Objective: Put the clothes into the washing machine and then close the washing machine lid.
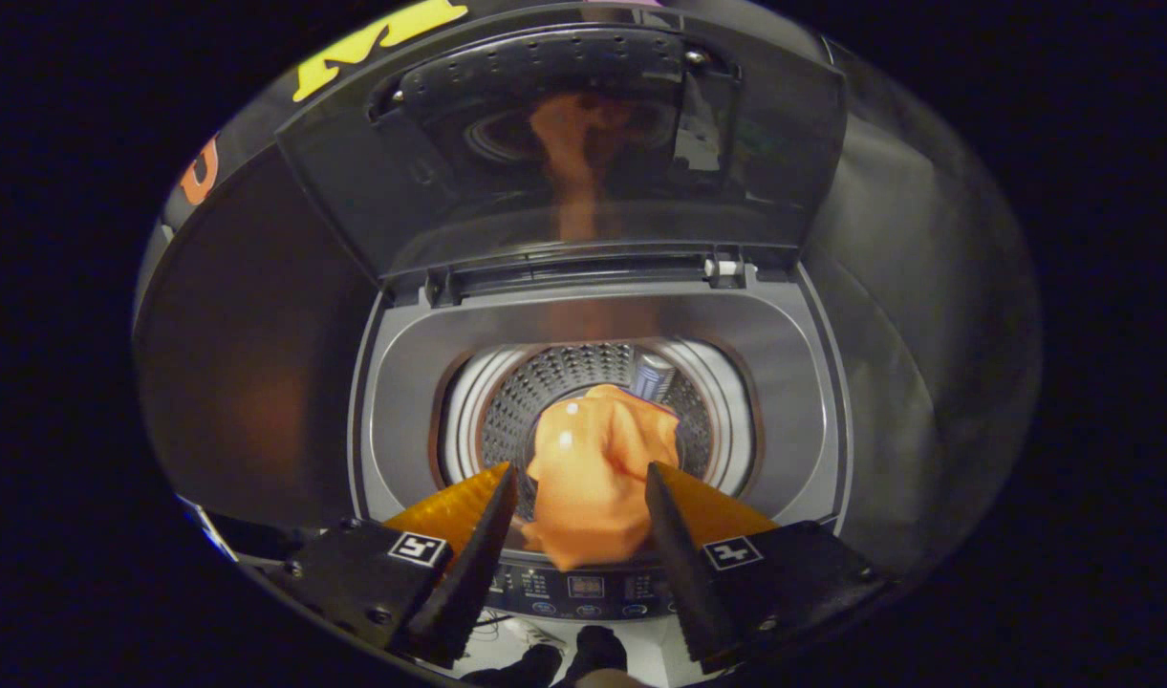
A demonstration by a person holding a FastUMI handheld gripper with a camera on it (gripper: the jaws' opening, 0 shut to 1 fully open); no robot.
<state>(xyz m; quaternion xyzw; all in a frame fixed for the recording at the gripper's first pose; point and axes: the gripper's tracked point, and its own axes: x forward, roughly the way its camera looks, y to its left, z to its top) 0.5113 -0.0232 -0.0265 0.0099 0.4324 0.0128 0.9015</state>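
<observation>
The left finger (473,535) of the tool (583,506) stands at 7 o'clock from the drum opening, its inner edge against the left flank of the orange garment (593,478). The garment sits bunched between the two fingers, its upper part lying over the mouth of the drum (554,377) and its lower fold hanging toward the control panel (583,585) at 6 o'clock. The tool is partly closed, both fingers appearing to press on the cloth from either side. The right finger (674,540) stands at 5 o'clock, against the right flank. The washing machine lid (507,191) is raised at 12 o'clock, behind the opening, and reflects the orange cloth. Handling judgement: the garment is soft, light and limp; it will drape and slump when released, and loose folds may catch on the top deck (401,401) around the drum. It is not fragile. Grip it at a thick, gathered part of the bunch, not a single trailing edge, so that the cloth cannot slide out between the fingers. The lid is rigid; take it at its free upper edge.
</observation>
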